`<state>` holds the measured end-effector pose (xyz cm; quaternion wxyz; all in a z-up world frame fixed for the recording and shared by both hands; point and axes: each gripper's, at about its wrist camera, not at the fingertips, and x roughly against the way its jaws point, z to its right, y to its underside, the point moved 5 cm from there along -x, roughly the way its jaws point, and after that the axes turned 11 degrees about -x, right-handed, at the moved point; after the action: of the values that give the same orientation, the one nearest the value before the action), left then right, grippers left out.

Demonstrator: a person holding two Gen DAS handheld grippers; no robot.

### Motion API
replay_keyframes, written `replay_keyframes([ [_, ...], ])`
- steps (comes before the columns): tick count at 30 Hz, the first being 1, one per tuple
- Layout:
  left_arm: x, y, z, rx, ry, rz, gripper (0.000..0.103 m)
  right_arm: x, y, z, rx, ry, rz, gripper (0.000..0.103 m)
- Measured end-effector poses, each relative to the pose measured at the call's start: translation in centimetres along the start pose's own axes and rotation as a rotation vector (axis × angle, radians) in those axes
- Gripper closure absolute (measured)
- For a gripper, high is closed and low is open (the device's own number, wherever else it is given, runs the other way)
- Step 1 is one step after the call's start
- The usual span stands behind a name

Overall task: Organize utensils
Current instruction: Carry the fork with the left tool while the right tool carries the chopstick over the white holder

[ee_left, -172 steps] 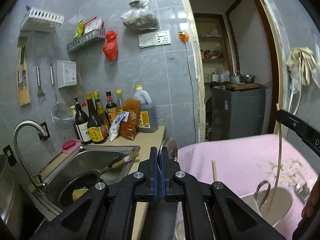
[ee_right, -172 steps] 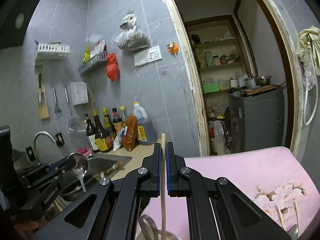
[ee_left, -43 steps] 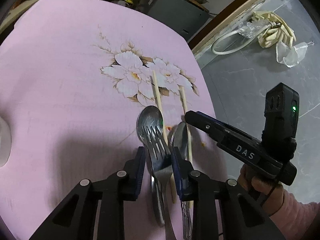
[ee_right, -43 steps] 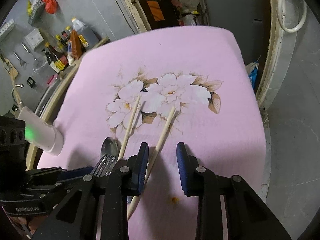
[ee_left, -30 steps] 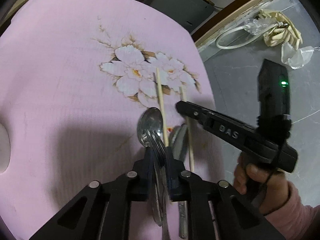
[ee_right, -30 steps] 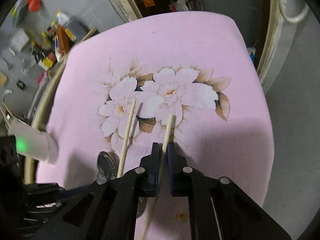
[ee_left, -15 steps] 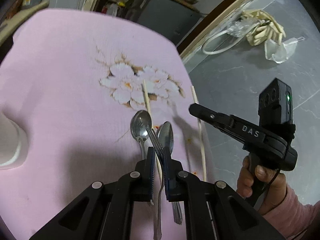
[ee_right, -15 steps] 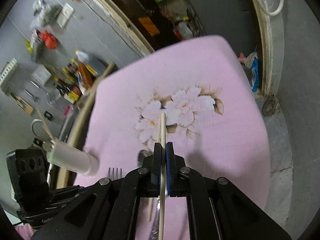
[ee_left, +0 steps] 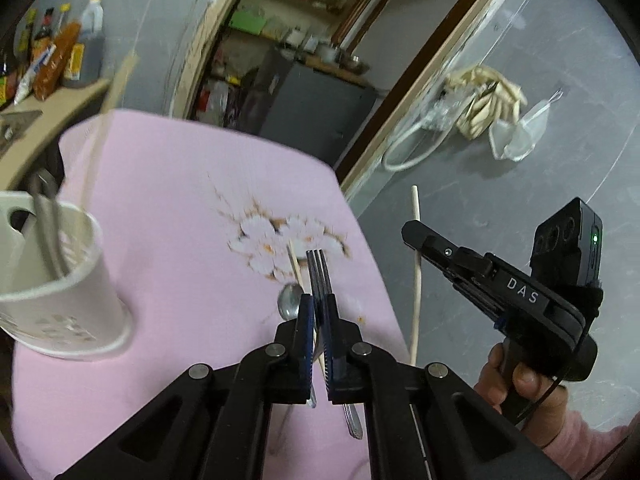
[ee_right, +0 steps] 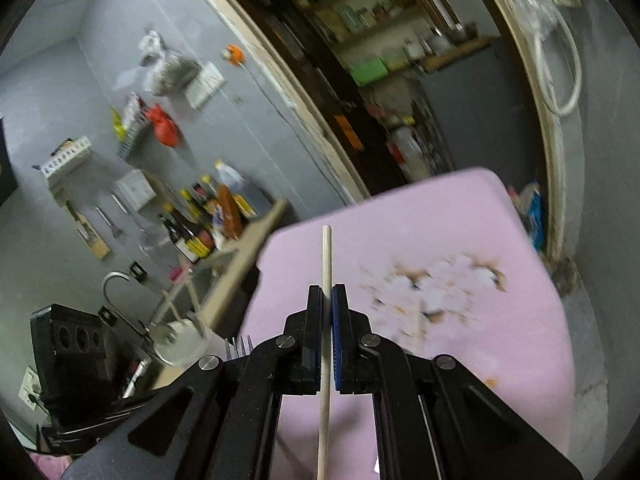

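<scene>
Utensils are split between our 2 grippers above the pink cloth (ee_left: 168, 208): our left gripper (ee_left: 318, 316) is clamped on a fork (ee_left: 318, 276), tines pointing away, and our right gripper (ee_right: 327, 304) is pinched tight on 1 chopstick (ee_right: 326, 256). A white cup (ee_left: 60, 292) holding utensils stands at left; a spoon (ee_left: 289, 306) and another chopstick (ee_left: 296, 266) lie on the cloth.

**Hidden, cropped, blurred**

Fork (ee_left: 319, 276): handle hidden between the left gripper's fingers (ee_left: 306, 330); only the tines show. Held chopstick (ee_right: 325, 320): lower end cut off by the frame edge. Spoon (ee_left: 290, 301) on the pink surface (ee_left: 168, 208): handle hidden behind the fingers. White cup (ee_left: 52, 280): cropped at left, contents motion-blurred. Bottles (ee_right: 196, 220): labels unreadable.
</scene>
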<state>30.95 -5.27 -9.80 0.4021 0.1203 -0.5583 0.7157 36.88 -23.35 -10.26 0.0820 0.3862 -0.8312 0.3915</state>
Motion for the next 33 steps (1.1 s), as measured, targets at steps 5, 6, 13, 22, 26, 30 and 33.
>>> replay_keyframes([
  [5,4.5,-1.9,-2.1,-0.011,-0.030,0.077,0.100,-0.4,-0.3,-5.1,0.034,-0.054,0.058,0.099],
  [6,5.2,-2.2,-2.4,-0.011,-0.033,0.090,0.100,-0.4,-0.2,-6.0,0.039,-0.063,0.066,0.099],
  [13,10.1,-3.8,-6.3,0.032,-0.014,0.156,0.100,-2.1,0.2,-12.3,0.084,-0.117,0.084,0.099],
  [22,16.3,-6.3,-9.7,0.113,0.071,0.266,0.100,-2.2,-0.7,-19.4,0.099,-0.223,0.195,0.099],
  [26,19.3,-7.9,-11.9,0.091,0.022,0.339,0.100,-2.6,-0.7,-21.4,0.099,-0.220,0.327,0.099],
  [30,20.7,-8.4,-14.2,0.066,-0.071,0.367,0.100,-3.9,-0.2,-22.8,0.112,-0.181,0.417,0.099],
  [33,20.7,-7.8,-16.6,0.073,-0.130,0.362,0.100,-5.2,0.5,-23.1,0.138,-0.141,0.438,0.099],
])
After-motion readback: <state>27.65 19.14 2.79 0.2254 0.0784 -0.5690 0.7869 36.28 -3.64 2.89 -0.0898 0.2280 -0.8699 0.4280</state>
